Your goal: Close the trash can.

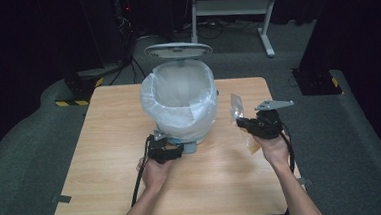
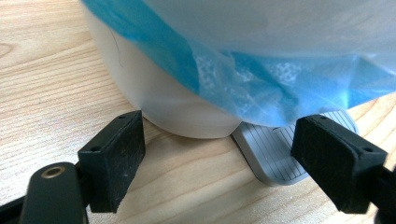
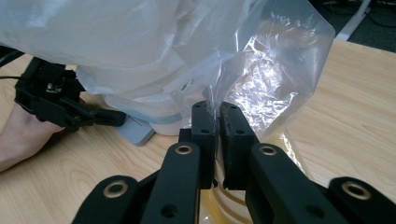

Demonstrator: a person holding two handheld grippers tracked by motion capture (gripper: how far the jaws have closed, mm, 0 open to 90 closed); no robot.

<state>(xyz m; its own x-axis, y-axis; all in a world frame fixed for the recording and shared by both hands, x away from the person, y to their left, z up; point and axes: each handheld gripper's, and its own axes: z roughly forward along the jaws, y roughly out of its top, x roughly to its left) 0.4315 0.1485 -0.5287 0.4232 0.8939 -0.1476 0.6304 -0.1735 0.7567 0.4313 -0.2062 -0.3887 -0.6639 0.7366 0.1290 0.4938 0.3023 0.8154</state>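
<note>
Right gripper (image 3: 215, 122), jaws pinched on a clear bag (image 3: 275, 70) lifted above the table (image 1: 106, 157) right of the lined bin (image 1: 179, 105); left gripper (image 2: 219, 154), jaws wide apart and empty, at the bin's pedal (image 2: 271, 154).

Wood table (image 1: 108, 192), metal stand (image 1: 232, 7) behind

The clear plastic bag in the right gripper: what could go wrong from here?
The right gripper pinches only a thin edge of the clear plastic bag, so it may slip out. The left gripper stands open at the pedal; if the pedal rises, the lid may close before the bag reaches the lined bin.
</note>
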